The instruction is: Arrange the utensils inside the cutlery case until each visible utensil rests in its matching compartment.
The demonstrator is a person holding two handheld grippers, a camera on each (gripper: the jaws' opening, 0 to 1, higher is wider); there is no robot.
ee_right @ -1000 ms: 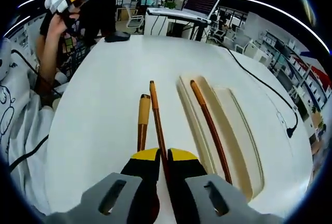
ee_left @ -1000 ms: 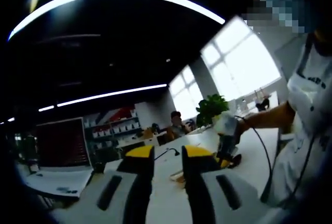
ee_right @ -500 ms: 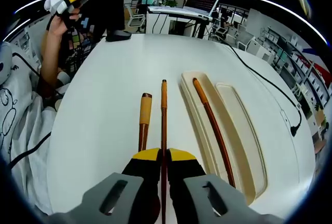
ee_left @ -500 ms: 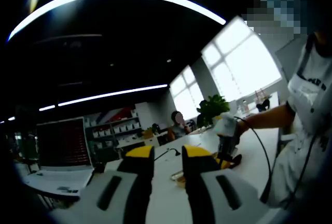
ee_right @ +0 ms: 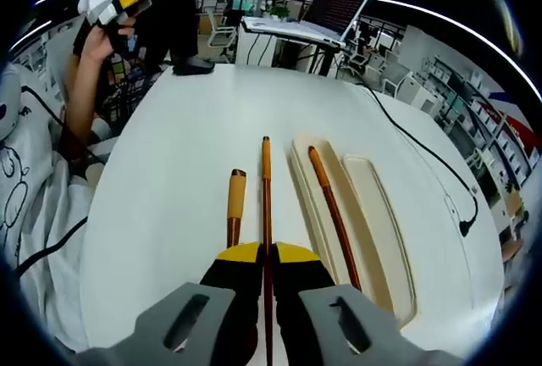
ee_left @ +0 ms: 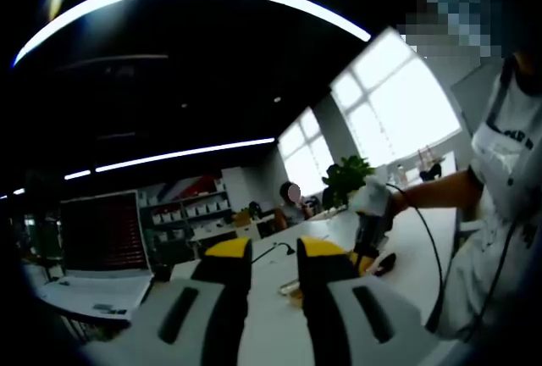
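The right gripper (ee_right: 264,256) hides the held chopstick's (ee_right: 266,205) lower end.

One chopstick (ee_right: 331,205) lies in the case (ee_right: 378,230), two (ee_right: 235,207) left of it.

A white table (ee_right: 169,180) spreads out, an open laptop (ee_right: 339,6) glowing at its far edge and a black cable (ee_right: 423,163) trailing along one side. By bright windows (ee_left: 398,95), a leafy plant (ee_left: 345,178) stands.

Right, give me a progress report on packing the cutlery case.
Done: one chopstick lies in the cutlery case. In hand: the right gripper is shut on a second chopstick, beside the case. Left: that chopstick and the orange-handled utensil on the table must go in. The left gripper is raised, holding nothing.
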